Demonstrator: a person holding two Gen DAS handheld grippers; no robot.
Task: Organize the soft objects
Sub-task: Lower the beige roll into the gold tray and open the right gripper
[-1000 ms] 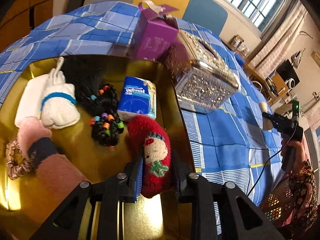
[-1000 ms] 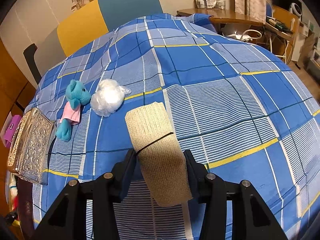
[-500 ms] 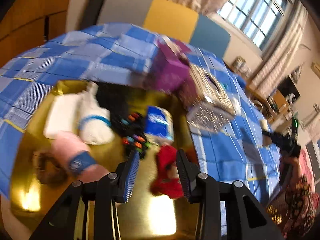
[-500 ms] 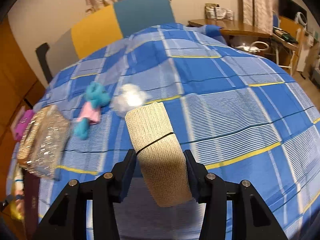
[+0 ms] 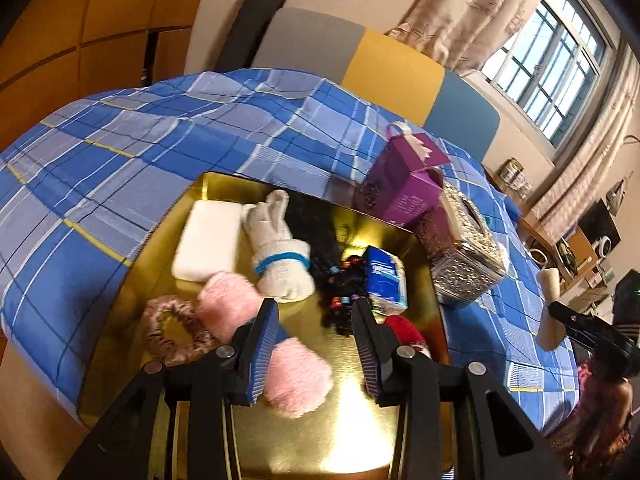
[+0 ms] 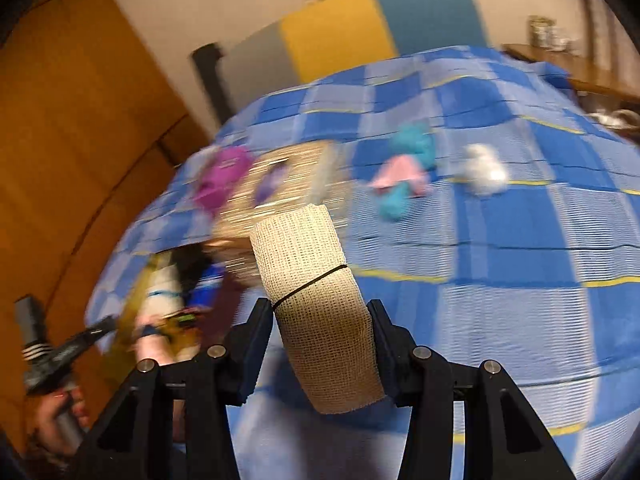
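My left gripper (image 5: pixel 316 312) hangs empty, jaws apart, over the gold tray (image 5: pixel 132 292) — red sock (image 5: pixel 404 330) lies at four o'clock. My right gripper (image 6: pixel 320 316) clamps the beige bandage roll (image 6: pixel 316 300) mid-carry — next, I judge: swing toward nine o'clock, release in tray.

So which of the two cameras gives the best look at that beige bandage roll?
The right wrist view: the beige bandage roll fills the middle, sharp and close, clamped in the right gripper, its mesh weave and black band clear. The left wrist view shows it only small at the right edge, held above the blue checked cloth.
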